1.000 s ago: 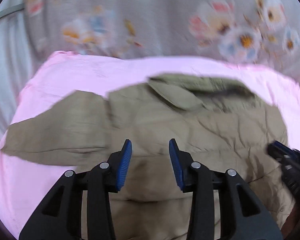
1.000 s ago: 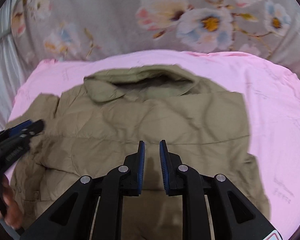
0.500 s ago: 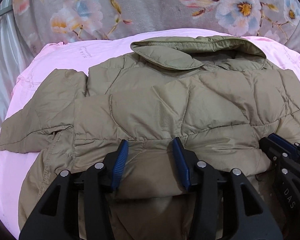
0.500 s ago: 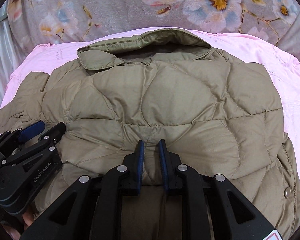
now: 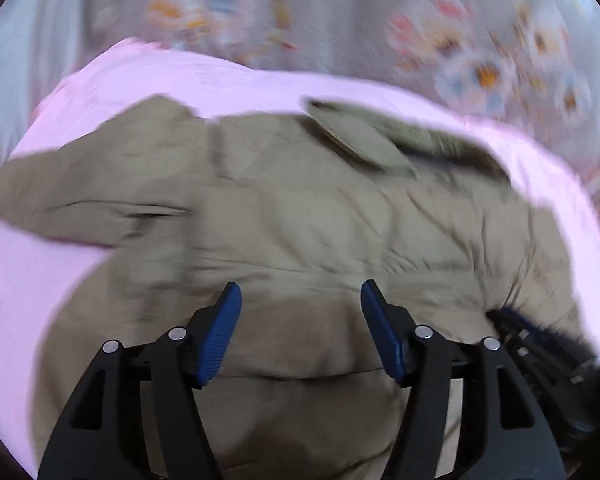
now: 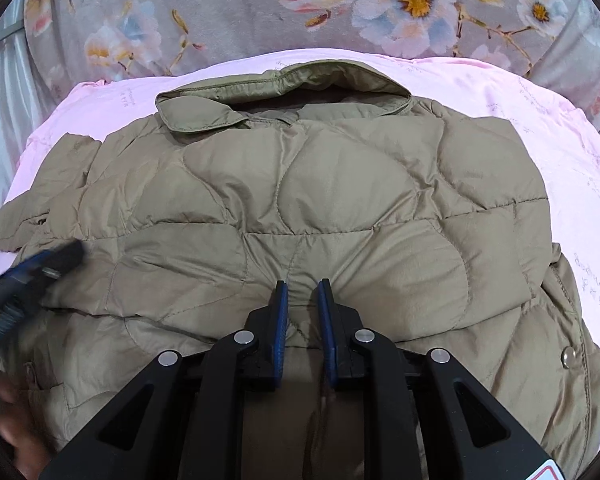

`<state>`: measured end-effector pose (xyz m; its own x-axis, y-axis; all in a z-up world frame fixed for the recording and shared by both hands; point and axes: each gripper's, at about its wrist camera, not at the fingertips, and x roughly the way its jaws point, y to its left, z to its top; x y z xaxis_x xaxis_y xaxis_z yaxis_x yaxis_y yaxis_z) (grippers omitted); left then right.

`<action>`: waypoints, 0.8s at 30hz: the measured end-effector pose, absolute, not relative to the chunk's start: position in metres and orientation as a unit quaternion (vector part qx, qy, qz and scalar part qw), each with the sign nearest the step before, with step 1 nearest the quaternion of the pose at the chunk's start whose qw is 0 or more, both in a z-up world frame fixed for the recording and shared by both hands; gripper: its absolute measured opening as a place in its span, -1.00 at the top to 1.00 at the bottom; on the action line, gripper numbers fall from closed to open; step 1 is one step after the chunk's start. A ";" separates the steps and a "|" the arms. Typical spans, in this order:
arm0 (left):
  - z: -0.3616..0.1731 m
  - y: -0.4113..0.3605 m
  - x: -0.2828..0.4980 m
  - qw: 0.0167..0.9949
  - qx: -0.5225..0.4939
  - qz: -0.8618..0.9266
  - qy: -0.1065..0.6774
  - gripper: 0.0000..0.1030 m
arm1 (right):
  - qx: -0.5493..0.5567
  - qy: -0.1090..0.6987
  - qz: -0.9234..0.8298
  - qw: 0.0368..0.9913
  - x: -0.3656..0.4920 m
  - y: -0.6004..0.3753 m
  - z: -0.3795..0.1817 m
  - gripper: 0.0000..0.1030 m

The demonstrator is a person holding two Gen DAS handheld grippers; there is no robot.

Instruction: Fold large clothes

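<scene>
A khaki quilted jacket lies flat on a pink sheet, collar at the far side, one sleeve spread to the left. The left wrist view is blurred by motion. My left gripper is open above the jacket's lower part, nothing between its fingers. My right gripper is shut on a pinch of the jacket's fabric near the lower middle. The left gripper also shows at the left edge of the right wrist view.
A grey floral cover lies beyond the pink sheet. White fabric hangs at the far left. A metal snap shows on the jacket's right edge. The right gripper shows at the right edge of the left wrist view.
My left gripper has opened wider and swung left, so the left sleeve is more in view. My right gripper stays pinched on the jacket, which has barely shifted.
</scene>
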<state>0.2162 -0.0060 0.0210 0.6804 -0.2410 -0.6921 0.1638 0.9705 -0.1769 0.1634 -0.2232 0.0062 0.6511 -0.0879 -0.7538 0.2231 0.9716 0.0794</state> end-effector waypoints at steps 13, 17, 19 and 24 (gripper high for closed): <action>0.024 0.310 0.319 0.852 -0.306 0.145 0.400 -0.72 | 0.094 0.383 -0.090 0.915 0.157 -0.228 0.013 0.22; 0.004 0.340 0.329 0.830 -0.352 0.154 0.403 -0.51 | 0.091 0.388 -0.095 0.912 0.159 -0.226 0.011 0.20; 0.009 0.337 0.334 0.839 -0.337 0.149 0.402 0.01 | 0.089 0.390 -0.097 0.912 0.159 -0.225 0.010 0.20; 0.027 0.320 0.351 0.850 -0.296 0.130 0.416 0.89 | 0.086 0.390 -0.101 0.911 0.160 -0.224 0.010 0.15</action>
